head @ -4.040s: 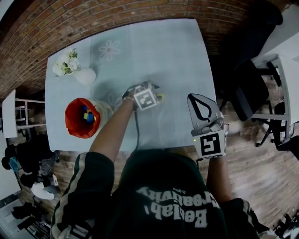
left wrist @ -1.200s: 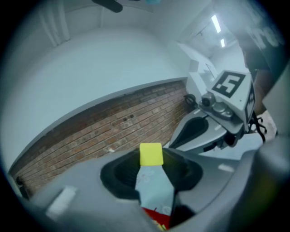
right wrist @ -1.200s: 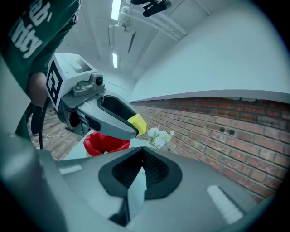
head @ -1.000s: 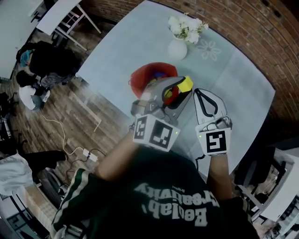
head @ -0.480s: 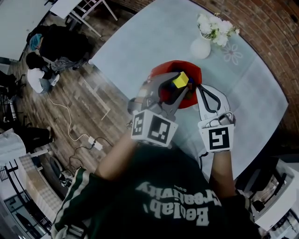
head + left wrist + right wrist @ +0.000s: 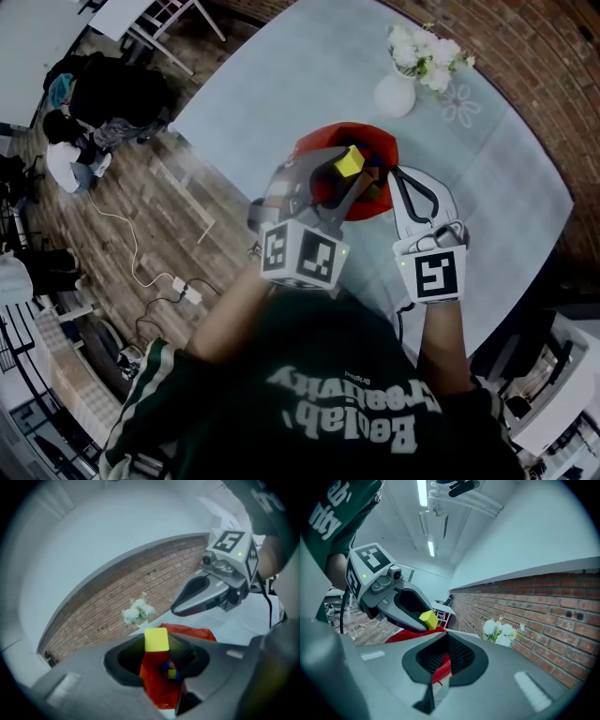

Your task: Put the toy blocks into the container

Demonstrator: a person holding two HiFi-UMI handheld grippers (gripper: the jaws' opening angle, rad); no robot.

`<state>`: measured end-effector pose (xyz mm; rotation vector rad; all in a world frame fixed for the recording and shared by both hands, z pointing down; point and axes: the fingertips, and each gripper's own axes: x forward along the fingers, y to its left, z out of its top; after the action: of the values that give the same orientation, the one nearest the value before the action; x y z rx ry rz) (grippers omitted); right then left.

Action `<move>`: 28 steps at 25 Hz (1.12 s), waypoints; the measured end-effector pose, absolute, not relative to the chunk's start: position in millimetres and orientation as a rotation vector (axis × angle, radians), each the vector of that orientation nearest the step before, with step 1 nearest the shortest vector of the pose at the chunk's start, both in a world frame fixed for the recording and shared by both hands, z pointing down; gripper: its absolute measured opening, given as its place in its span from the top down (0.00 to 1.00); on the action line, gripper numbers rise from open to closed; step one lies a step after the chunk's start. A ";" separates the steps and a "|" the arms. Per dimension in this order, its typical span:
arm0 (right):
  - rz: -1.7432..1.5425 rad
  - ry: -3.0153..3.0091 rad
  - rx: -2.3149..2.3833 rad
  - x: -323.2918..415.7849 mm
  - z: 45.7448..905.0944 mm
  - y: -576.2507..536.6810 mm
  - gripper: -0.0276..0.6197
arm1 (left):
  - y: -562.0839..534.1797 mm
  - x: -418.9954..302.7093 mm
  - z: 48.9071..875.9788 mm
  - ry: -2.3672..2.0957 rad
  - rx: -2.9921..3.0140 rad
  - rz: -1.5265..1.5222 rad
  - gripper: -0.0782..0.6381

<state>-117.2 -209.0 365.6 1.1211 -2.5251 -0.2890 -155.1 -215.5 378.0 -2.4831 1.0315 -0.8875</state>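
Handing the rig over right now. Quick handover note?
Left gripper: shut on the yellow block, held above the mouth of the red container.
Right gripper: jaws together, nothing between them, beside the container on its right.
Done: several blocks already lie in the container, blue and green among them.
Left: open the left jaws so the yellow block drops in. No other loose block shows on the table in these views; check the part hidden by the arms. The flower vase stands behind the container, so keep clear of it.
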 end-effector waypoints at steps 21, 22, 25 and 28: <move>-0.298 -2.495 1.091 -123.1 363.4 -205.4 0.95 | -218.9 -169.2 379.5 1.057 -2.446 -0.893 0.89; -0.300 -2.492 1.094 -122.4 362.5 -205.2 0.95 | -218.6 -168.6 378.2 1.054 -2.460 -0.883 0.89; -0.305 -2.486 1.102 -119.7 359.9 -203.2 0.95 | -218.2 -165.7 373.7 1.051 -2.475 -0.862 0.89; -0.316 -2.483 1.108 -116.6 355.8 -200.3 0.95 | -218.6 -161.0 366.0 1.046 -2.468 -0.838 0.89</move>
<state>-116.6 -200.3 355.8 1.1080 -2.4829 -0.3160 -161.0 -218.6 366.0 -2.4676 1.0458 -0.8382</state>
